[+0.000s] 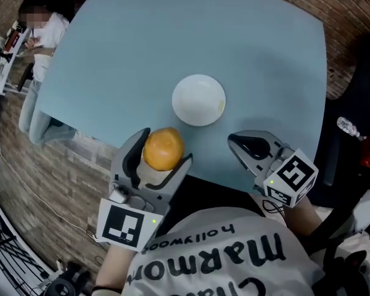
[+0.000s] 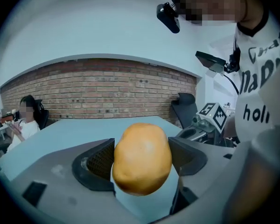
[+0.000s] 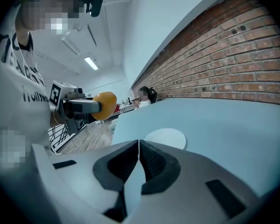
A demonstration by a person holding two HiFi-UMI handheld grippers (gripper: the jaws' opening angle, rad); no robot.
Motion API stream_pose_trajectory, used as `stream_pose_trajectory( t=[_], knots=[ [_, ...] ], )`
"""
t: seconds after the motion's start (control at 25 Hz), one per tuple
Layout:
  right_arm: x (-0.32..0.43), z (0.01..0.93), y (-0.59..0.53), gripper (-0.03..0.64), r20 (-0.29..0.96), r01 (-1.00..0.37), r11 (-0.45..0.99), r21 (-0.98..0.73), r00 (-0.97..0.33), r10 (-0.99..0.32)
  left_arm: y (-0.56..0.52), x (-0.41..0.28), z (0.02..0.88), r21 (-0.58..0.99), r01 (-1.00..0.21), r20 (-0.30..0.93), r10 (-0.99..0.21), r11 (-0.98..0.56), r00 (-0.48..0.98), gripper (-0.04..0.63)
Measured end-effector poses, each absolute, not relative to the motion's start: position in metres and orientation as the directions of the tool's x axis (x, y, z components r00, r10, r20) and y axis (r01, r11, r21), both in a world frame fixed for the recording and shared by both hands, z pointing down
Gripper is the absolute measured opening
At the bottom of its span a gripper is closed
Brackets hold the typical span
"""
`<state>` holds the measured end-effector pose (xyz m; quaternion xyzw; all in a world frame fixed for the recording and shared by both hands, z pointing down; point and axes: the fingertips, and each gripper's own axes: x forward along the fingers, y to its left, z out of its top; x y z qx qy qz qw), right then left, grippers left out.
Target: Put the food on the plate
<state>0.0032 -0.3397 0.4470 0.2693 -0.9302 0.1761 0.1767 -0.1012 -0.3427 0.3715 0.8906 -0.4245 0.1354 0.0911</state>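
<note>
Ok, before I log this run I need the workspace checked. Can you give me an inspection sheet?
Surface: pale blue table, bare apart from the plate.
Job's things: white plate near the table's near edge, no food on it; orange food item held off the table, not yet on the plate.
Clutter: nothing seen on the table.
Grippers: left gripper has its jaws closed on the food; right gripper has its jaws together, holding nothing.
Cables: none on the table; a thin line on the floor at left, probably a cable.
Surroundings: brick wall; seated person at the far left corner; bottle at right.
</note>
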Motion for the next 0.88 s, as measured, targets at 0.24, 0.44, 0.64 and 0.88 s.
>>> stream_pose_trajectory(
  t=[0.24,0.44,0.64,0.88],
  knots=[
    [0.000,0.469,-0.372,0.011,0.458,-0.606,0.747,-0.272,-0.765,-0.453,-0.389,-0.083,0.429,0.018,-0.657,0.470,-0.573,-0.754,0.671,0.345],
    [0.005,0.479,-0.388,0.011,0.497,-0.620,0.742,-0.254,-0.742,-0.450,-0.416,-0.064,0.465,-0.065,-0.531,0.514,-0.484,-0.845,0.708,0.345],
    [0.017,0.489,-0.403,0.011,0.498,-0.648,0.706,-0.284,-0.729,-0.469,-0.433,-0.049,0.503,-0.110,-0.422,0.627,-0.392,-0.900,0.673,0.345],
    [0.018,0.490,-0.411,0.011,0.490,-0.684,0.669,-0.291,-0.707,-0.510,-0.443,-0.035,0.521,-0.086,-0.345,0.672,-0.311,-0.934,0.672,0.345]
  ],
)
